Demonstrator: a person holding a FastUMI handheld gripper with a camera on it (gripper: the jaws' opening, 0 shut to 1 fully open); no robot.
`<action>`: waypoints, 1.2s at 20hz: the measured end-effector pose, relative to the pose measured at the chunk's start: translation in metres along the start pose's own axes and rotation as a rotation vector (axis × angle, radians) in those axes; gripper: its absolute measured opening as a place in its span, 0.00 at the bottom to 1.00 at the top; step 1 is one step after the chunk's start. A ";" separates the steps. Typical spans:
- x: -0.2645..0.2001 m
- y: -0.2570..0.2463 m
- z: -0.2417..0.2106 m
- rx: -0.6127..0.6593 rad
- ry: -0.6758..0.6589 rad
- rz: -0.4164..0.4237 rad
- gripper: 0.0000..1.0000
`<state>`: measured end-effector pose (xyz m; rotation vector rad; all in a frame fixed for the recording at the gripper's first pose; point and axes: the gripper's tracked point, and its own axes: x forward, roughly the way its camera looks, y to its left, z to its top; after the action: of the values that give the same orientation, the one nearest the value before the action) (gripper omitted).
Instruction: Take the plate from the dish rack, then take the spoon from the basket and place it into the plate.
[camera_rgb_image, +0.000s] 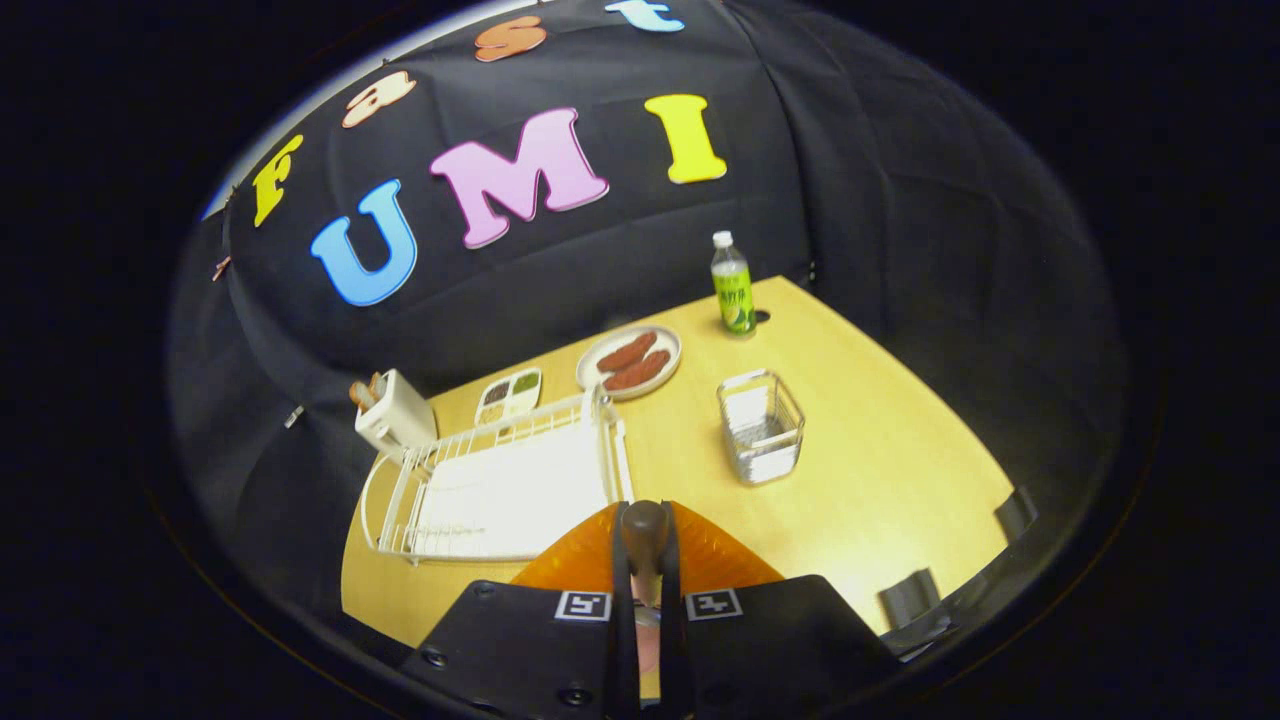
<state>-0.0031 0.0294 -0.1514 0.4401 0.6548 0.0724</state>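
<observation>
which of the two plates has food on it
The grey plate beyond the dish rack holds two sausages. The orange plate lies just under the gripper, whose fingers are shut on a spoon.

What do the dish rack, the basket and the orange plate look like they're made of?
Dish rack: white coated wire, seen in its thin bars, probably over a plastic tray. Basket: silvery metal mesh, see-through. Orange plate: ribbed, glossy, likely plastic, below the gripper, whose jaws are shut on a brown spoon handle.

The gripper (646, 560) body hides most of the orange plate (720, 555) and the spoon (645, 525) bowl. Dish rack (500, 480) occupancy cannot be determined.
</observation>
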 end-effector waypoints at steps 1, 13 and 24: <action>0.002 0.009 -0.015 0.000 0.025 0.014 0.12; 0.048 0.086 -0.116 0.071 0.213 0.097 0.12; 0.044 0.070 -0.122 -0.008 0.227 0.030 0.61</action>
<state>-0.0371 0.1470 -0.2329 0.4371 0.8708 0.1550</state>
